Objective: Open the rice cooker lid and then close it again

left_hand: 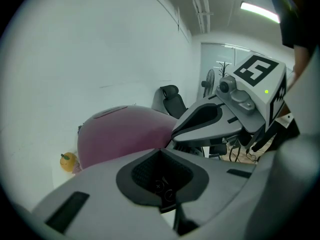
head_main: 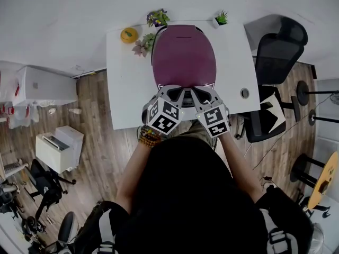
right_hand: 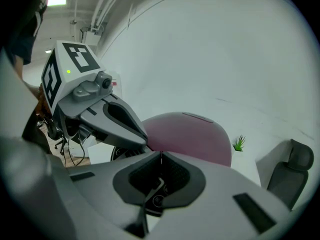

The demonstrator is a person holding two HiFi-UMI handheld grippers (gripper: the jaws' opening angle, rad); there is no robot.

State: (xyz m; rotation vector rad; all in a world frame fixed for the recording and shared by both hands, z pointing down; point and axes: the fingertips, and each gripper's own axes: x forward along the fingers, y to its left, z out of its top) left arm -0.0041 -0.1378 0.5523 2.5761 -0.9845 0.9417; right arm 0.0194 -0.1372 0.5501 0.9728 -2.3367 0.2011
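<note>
Hovering with jaws together and empty, left gripper (head_main: 170, 95) and right gripper (head_main: 204, 95) face the rice cooker lid (head_main: 184, 54): likely rigid, slick, best lifted at its front edge.

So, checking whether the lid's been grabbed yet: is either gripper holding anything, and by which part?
Nothing is held. The left gripper and right gripper both have their jaws together and empty, near the front of the rice cooker.
</note>
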